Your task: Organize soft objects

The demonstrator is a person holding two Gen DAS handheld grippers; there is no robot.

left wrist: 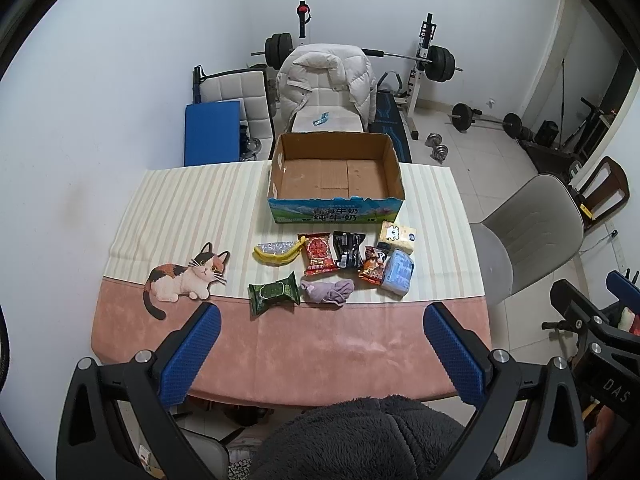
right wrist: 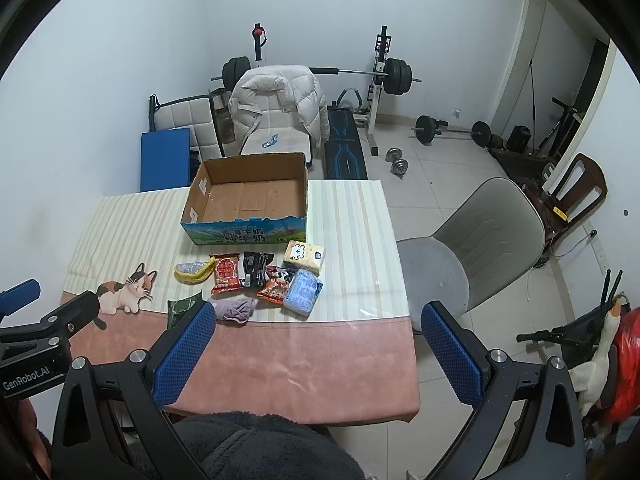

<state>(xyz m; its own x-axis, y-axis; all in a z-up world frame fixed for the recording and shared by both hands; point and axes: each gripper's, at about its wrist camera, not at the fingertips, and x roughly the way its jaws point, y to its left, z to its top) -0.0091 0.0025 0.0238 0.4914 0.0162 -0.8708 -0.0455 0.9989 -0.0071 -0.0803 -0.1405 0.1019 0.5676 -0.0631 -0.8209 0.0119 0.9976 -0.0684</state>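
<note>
Left gripper (left wrist: 320, 344): held released, jaws wide, nothing grasped, short of the items.
Green pack (left wrist: 274, 293): lies left-front of the cardboard box (left wrist: 335, 216), nearest this tool.
Purple cloth (left wrist: 328, 290): lies directly before the box, crumpled.
Snack packets (left wrist: 319, 253): ranged between cloth and box.
Right gripper (right wrist: 318, 344): likewise released, empty.
Recommended method: one item is to be pinched at its bulk, lifted clear of neighbours, then lowered inside the empty box.

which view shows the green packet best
The left wrist view: the green packet lies fully visible on the table, in front of the left gripper with its jaws open. In the right wrist view the packet is partly hidden behind the right gripper's finger.
</note>
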